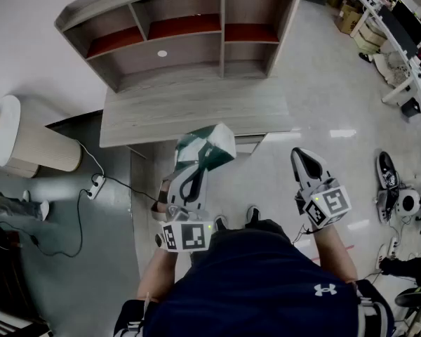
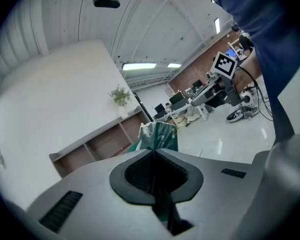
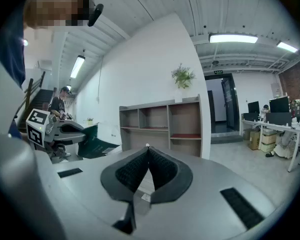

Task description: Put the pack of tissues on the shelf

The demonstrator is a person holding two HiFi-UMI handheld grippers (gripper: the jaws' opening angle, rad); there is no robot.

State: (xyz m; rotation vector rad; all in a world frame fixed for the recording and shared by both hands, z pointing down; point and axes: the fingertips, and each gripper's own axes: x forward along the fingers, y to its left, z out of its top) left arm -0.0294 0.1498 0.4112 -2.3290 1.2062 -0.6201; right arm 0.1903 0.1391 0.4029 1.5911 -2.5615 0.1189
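A green and white pack of tissues (image 1: 208, 147) hangs over the near edge of the grey table (image 1: 147, 118), with my left gripper (image 1: 196, 168) shut on its thin edge. In the left gripper view the pack (image 2: 160, 135) sticks out just past the closed jaws (image 2: 154, 151). The wooden shelf (image 1: 182, 30) with several open compartments stands at the far side of the table. My right gripper (image 1: 305, 161) is held to the right over the floor, shut with nothing in it. In the right gripper view the shelf (image 3: 160, 125) lies straight ahead and the pack (image 3: 96, 141) shows at the left.
A round white side table (image 1: 3, 128) stands at the left, with a power strip and cable (image 1: 95, 184) on the floor. Office desks (image 1: 400, 41) and shoes (image 1: 387, 177) lie at the right. A small white object (image 1: 162, 53) sits on a shelf board.
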